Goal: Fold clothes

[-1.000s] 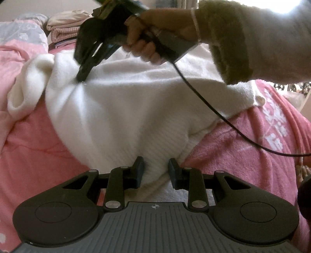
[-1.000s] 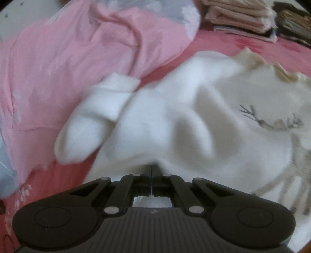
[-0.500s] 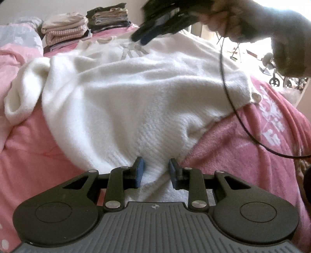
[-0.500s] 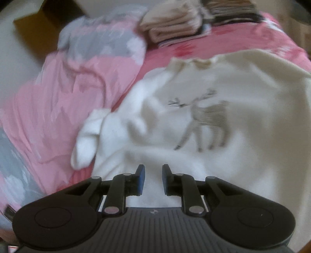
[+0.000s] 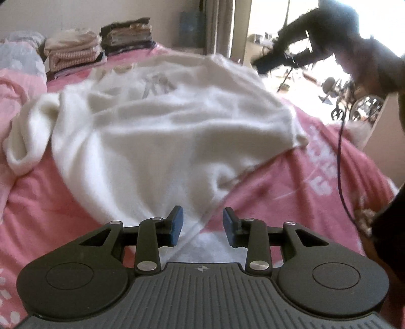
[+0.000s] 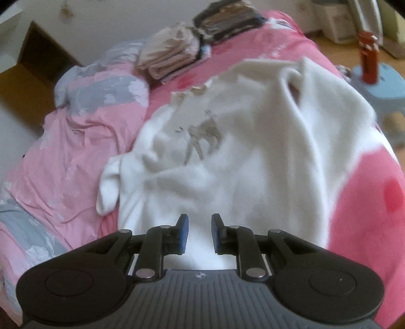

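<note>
The white sweater (image 6: pixel 253 157) lay spread front-up across the pink bedspread (image 6: pixel 367 215), its deer print (image 6: pixel 202 136) facing the ceiling and its collar toward the far end of the bed.

The left gripper (image 5: pixel 202 224) hung over the near hem, its blue-padded jaws parted and just then spreading wider; the hem showed below the gap, but the pads pressed on nothing. The right gripper (image 6: pixel 200 234) hovered above the lower body of the sweater with its jaws also apart and nothing caught between them, having let go within the last moment. From the left side it appeared as a dark, blurred shape (image 5: pixel 283 55) held up past the far right edge of the sweater against the bright window, a thin cable (image 5: pixel 340 162) trailing down from it over the bedspread.

One sleeve (image 6: pixel 108 187) was doubled over at the sweater's left edge, its cuff resting on the rumpled pink-and-grey quilt (image 6: pixel 76 141) bunched beside it. On the opposite side the fabric stood rucked up in a loose fold with a small gap in it (image 6: pixel 293 88). The body of the sweater was creased and uneven rather than flat.

Beyond the collar, at the head of the bed, two stacks of folded clothes sat side by side: a pale beige one (image 6: pixel 169 58) and a darker one (image 6: pixel 227 22). Off the bed's right side stood a blue stool (image 6: pixel 382 88) with a red bottle (image 6: pixel 368 60) upright on it.
</note>
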The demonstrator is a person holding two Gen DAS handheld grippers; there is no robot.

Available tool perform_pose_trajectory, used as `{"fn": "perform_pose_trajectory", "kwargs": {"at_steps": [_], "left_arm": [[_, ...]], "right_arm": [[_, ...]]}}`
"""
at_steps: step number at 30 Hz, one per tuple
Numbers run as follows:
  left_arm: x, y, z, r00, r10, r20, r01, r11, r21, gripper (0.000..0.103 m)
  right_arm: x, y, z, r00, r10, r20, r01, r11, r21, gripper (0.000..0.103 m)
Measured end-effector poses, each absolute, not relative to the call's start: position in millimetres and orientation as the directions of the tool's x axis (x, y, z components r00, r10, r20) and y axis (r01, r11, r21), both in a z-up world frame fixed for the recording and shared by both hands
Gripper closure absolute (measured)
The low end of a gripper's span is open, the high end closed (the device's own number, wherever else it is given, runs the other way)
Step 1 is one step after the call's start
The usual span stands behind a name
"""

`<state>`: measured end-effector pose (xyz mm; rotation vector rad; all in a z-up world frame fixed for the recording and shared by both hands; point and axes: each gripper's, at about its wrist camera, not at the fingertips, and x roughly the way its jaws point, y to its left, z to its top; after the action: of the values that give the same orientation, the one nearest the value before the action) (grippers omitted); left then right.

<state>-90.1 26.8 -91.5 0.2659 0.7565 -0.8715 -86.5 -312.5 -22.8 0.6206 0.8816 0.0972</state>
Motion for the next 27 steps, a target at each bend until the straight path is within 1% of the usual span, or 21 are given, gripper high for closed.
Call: {"fn": "perform_pose_trajectory", "kwargs": {"at_steps": [2,4,7,11,14,15,17,19,20,21,22,24,25,26,27], "left_arm": [[-88,23,-88,0.399,-0.614,-0.68,0.772,0.626,-0.112,0.069],[-83,12,-90,0.394,-0.616,-0.682,0.772,0.624,-0.118,0.069],[-76,-13,-99,0.409,-0.584,-0.701,0.774,0.629,-0.072,0.069],[-64,-35,-120,0.402,-0.508,-0.762,0.753,0.656,-0.04,0.069],[-66,-35,-124,0.411,-0.495,-0.766,0.749,0.662,-0.027,0.069],[-67,-34,-124,0.411,-0.494,-0.766,0.747,0.664,-0.027,0.069],[-66,-33,-124,0.409,-0.493,-0.768,0.745,0.667,-0.031,0.069],[-67,-34,-124,0.407,-0.491,-0.77,0.746,0.665,-0.03,0.068],[-67,-34,-124,0.406,-0.49,-0.771,0.748,0.664,-0.028,0.068],[-68,-33,-124,0.406,-0.49,-0.771,0.749,0.661,-0.026,0.068],[-68,-33,-124,0.406,-0.491,-0.771,0.751,0.66,-0.025,0.068],[-68,-32,-124,0.404,-0.493,-0.77,0.753,0.657,-0.026,0.068],[-68,-32,-124,0.403,-0.495,-0.77,0.754,0.656,-0.027,0.068],[-68,-32,-124,0.402,-0.496,-0.77,0.755,0.655,-0.028,0.068],[-69,-31,-124,0.401,-0.498,-0.769,0.757,0.653,-0.028,0.068]], "right_arm": [[-100,-315,-27,0.64,0.308,-0.704,0.185,0.828,0.53,0.083],[-108,-312,-34,0.625,0.26,-0.736,0.197,0.86,0.471,0.083],[-109,-306,-42,0.601,0.205,-0.772,0.188,0.903,0.386,0.083],[-91,-289,-49,0.593,0.144,-0.792,0.104,0.962,0.252,0.083],[-65,-278,-66,0.572,0.104,-0.814,0.02,0.99,0.14,0.083],[-53,-277,-77,0.567,0.062,-0.822,0.009,0.997,0.082,0.084],[-29,-277,-100,0.558,-0.029,-0.83,-0.009,0.999,-0.04,0.09],[-7,-289,-111,0.604,-0.065,-0.794,0.004,0.997,-0.079,0.1],[2,-294,-110,0.62,-0.1,-0.778,0.04,0.995,-0.095,0.103],[9,-297,-107,0.638,-0.143,-0.757,0.075,0.989,-0.125,0.103],[14,-300,-105,0.646,-0.165,-0.745,0.099,0.986,-0.133,0.103],[15,-305,-102,0.638,-0.147,-0.756,0.128,0.988,-0.084,0.103],[9,-303,-97,0.637,-0.129,-0.76,0.118,0.991,-0.069,0.102],[3,-301,-92,0.637,-0.11,-0.763,0.105,0.993,-0.056,0.099],[-7,-296,-85,0.642,-0.036,-0.766,0.055,0.998,-0.001,0.099]]}}
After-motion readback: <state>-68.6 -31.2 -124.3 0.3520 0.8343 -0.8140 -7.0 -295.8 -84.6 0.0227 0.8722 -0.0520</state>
